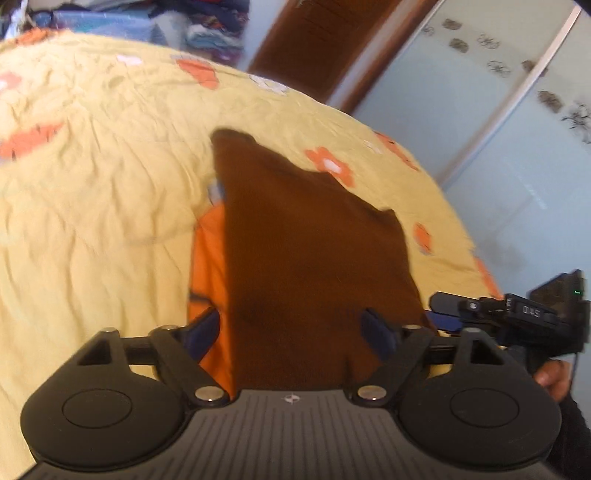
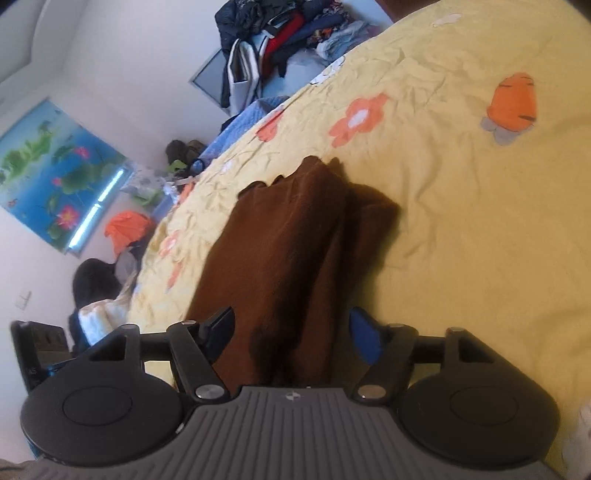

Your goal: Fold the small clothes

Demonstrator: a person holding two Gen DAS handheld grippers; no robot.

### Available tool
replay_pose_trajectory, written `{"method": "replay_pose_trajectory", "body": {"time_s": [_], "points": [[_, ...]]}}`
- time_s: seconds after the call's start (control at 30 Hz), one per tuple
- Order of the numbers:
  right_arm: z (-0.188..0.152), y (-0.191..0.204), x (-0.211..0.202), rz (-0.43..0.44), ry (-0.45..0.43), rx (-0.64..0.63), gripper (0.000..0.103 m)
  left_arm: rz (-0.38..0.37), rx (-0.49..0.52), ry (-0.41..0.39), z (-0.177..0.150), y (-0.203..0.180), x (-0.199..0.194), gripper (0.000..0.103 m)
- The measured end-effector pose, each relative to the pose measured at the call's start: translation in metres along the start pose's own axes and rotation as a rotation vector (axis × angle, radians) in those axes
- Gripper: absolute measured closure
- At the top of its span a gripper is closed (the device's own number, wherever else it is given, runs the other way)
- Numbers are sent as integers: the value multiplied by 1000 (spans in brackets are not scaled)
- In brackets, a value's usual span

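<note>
A small brown garment (image 1: 303, 240) lies on the yellow flowered bedspread (image 1: 92, 177). In the left wrist view it runs from between the fingers of my left gripper (image 1: 293, 328) away across the bed. The left jaws stand wide apart with the cloth passing between them. In the right wrist view the same brown garment (image 2: 295, 236) is bunched in long folds and passes between the fingers of my right gripper (image 2: 291, 328), whose jaws also stand wide apart. The right gripper also shows at the right edge of the left wrist view (image 1: 517, 314).
An orange printed patch (image 1: 208, 266) of the bedspread lies beside the garment. A pile of clothes (image 2: 288, 33) sits beyond the bed's far edge. A wardrobe with glass doors (image 1: 498, 92) and a brown door (image 1: 321, 44) stand past the bed.
</note>
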State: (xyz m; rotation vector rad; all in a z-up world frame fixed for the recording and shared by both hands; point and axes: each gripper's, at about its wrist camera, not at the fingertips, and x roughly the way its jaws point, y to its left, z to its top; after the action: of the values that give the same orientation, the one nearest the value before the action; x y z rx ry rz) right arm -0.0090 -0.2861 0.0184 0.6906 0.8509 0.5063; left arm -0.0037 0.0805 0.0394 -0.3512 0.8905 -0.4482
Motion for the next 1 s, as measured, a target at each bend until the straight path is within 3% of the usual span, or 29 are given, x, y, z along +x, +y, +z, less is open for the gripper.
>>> {"method": "replay_pose_trajectory", "body": {"time_s": [0.07, 0.1, 0.17, 0.2, 0.23, 0.27, 0.33, 0.47, 0.53, 0.63, 0.67, 0.73, 0.83, 0.93, 1.0], "points": [[-7, 1, -5, 3, 39, 6, 31, 9, -20, 50, -7, 2, 8, 20], [-10, 2, -5, -4, 59, 1, 31, 29, -37, 77, -10, 5, 14, 26], [-18, 4, 3, -1, 110, -6, 34, 52, -19, 70, -15, 1, 19, 53], [-23, 6, 9, 0, 136, -20, 42, 58, -25, 81, -16, -1, 20, 65], [-27, 10, 13, -7, 145, -55, 66, 63, -33, 88, -17, -1, 21, 73], [-30, 15, 18, -40, 164, -99, 78, 57, -39, 100, -17, -1, 20, 77], [-28, 20, 17, -63, 159, -168, 81, 63, -41, 102, -20, -2, 17, 82], [-25, 29, 5, -119, 153, -284, 82, 82, -11, 95, -28, -3, 8, 82], [-34, 30, 7, -133, 179, -323, 76, 101, 14, 75, -34, -1, 0, 80], [-25, 32, -5, -128, 150, -300, 28, 129, 71, 19, -40, -4, -15, 64], [-17, 33, -14, -127, 87, -290, 22, 143, 99, -23, -42, -7, -21, 59], [9, 30, -24, -92, -22, -246, 25, 161, 147, -98, -42, -16, -28, 32], [52, 25, -11, -85, -74, -178, 33, 154, 219, -156, -36, -34, -23, 31], [84, 19, 23, -116, -44, -129, 38, 191, 289, -154, -33, -51, -4, 31], [92, 17, 47, -129, -11, -123, 63, 215, 324, -132, -36, -57, 8, 31]]}}
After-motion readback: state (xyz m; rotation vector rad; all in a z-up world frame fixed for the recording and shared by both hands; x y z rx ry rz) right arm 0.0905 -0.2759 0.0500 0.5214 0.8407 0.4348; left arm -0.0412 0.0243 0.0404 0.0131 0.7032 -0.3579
